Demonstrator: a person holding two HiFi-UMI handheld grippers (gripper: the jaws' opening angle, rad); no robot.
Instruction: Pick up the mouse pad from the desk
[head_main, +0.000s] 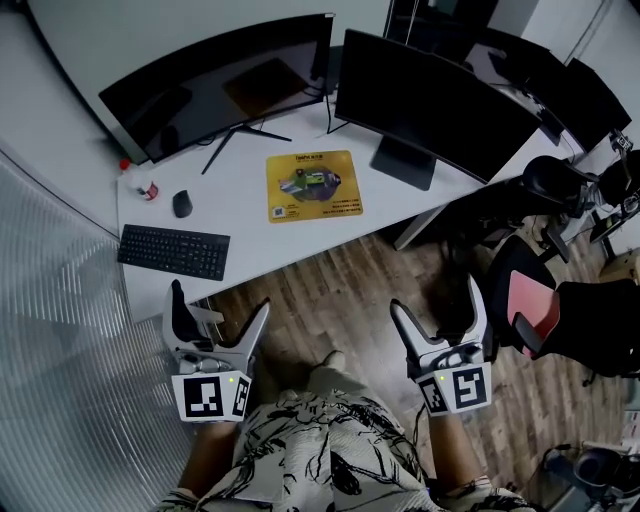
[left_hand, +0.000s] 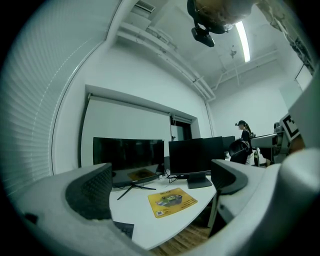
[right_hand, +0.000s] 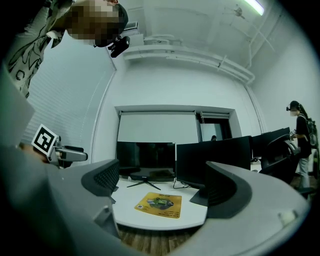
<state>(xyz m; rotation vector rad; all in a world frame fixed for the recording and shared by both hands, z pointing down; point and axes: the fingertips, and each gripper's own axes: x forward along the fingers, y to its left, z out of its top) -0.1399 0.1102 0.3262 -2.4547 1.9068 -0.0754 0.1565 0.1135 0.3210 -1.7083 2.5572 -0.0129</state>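
The yellow pad (head_main: 313, 186) lies flat on the white desk (head_main: 250, 228), in the upper middle of the head view. It has a printed picture in its middle and a small square code near its lower left corner. Nothing touches it and nothing lies on it.

Behind the pad stand two dark monitors. The left monitor (head_main: 215, 85) is in the upper left of the frame. The right monitor (head_main: 430, 105) is in the upper right, and its foot stands just beside the pad's right edge. A dark mouse (head_main: 181, 203) lies to the left of the pad, apart from it. A black keyboard (head_main: 174, 251) lies lower left, near the front edge of the desk.

Both grippers are at the bottom of the head view, above the wooden floor (head_main: 340, 295) and well apart from the pad. The left gripper (head_main: 220, 300) is at the lower left with its jaws wide apart and nothing between them. The right gripper (head_main: 437, 295) is at the lower right, also wide and empty. In each gripper view the pad appears far away, in the gap between the two jaws. A black chair (head_main: 535, 300) stands at the right edge of the head view.
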